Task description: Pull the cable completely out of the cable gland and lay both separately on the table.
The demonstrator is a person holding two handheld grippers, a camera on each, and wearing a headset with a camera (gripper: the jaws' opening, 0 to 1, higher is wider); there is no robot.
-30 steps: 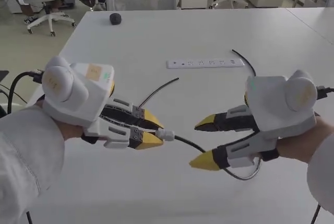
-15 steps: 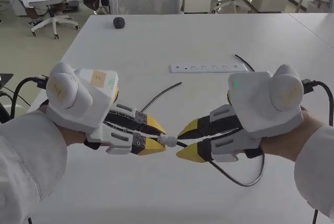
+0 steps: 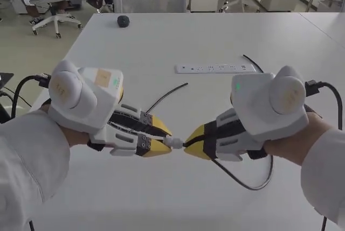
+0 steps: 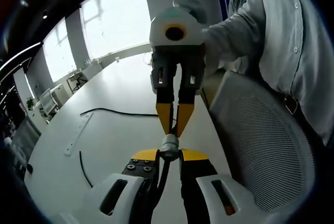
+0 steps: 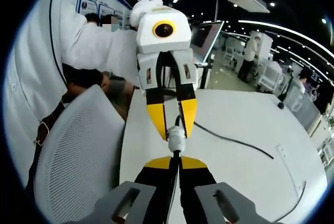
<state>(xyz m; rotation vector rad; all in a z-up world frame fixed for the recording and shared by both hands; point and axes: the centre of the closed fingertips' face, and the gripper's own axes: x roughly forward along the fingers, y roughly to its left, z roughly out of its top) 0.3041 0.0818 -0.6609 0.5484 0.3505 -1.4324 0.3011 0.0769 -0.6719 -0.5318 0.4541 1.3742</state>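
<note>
So, left fingers (image 4: 194, 155): yellow wedge tips on black, bolted shanks, closed on the cable gland (image 4: 169, 144), which is pinched at their very ends.
Right fingers (image 5: 194, 162): the same yellow wedges, drawn almost together on the cable (image 5: 176, 154) just beside the gland, with the black line running down between them.
Cable gland: small, white and rounded, with a stepped collar. It is held off the counter (image 3: 215, 32) between the two sets of tips.
Cable: thin, black, smooth and round, not yet out of the gland.
Head view: past the right fingers the cable passes under that hand and swings in a wide loop on the counter, and a free black end lies straight on the counter beyond the left gripper (image 3: 161, 138).
Left gripper view: the right gripper (image 3: 193, 144) is seen end on, its two tips meeting just past the gland. A mesh chair (image 4: 266, 145) stands at the counter's edge.
Right gripper view: the left gripper's tips flank the gland on both sides, and a length of cable trails across the counter behind it.
Gripper bodies: white, glossy, rounded moulded shells.
Hands: both low over the near part of the counter, the grippers levelled and aimed at each other, tips nearly touching. Pale sleeves (image 3: 27, 161) come in from either side.
Counter: flat, white, matt. A long white power strip (image 3: 214, 68) lies well beyond the grippers, and a round black object (image 3: 123, 21) sits near the far edge.
</note>
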